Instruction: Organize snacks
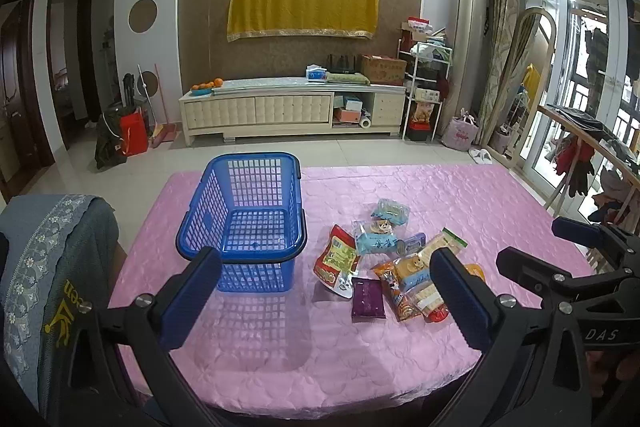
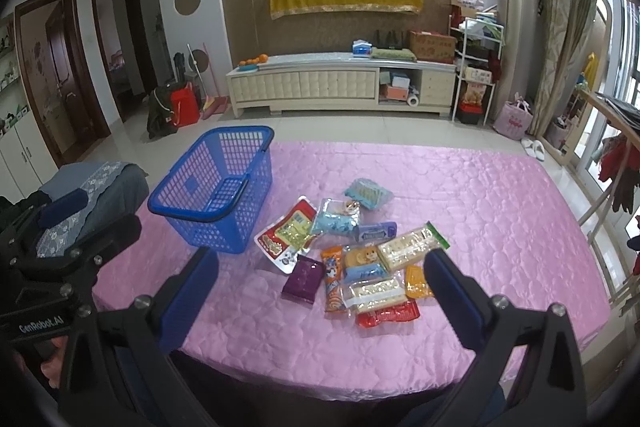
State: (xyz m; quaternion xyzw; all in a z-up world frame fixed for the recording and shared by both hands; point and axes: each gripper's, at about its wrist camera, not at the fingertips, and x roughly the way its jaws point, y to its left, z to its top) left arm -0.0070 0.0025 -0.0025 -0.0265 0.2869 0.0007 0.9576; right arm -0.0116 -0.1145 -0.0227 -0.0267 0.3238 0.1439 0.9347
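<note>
Snacks (image 2: pixel 352 259) lie overlapped just right of the empty blue basket (image 2: pixel 216 187); with both claws (image 1: pixel 324 291) (image 2: pixel 320 287) wide and empty, you risk pinching two slippery packets together.

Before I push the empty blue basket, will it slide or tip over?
The blue basket looks like thin plastic lattice with nothing inside, so it is probably light. It stands upright on a glossy pink tablecloth, so a low push would likely slide it. A push near the rim might tip it.

One blue basket (image 2: pixel 224 187); eleven snack packets (image 2: pixel 352 251)
</note>
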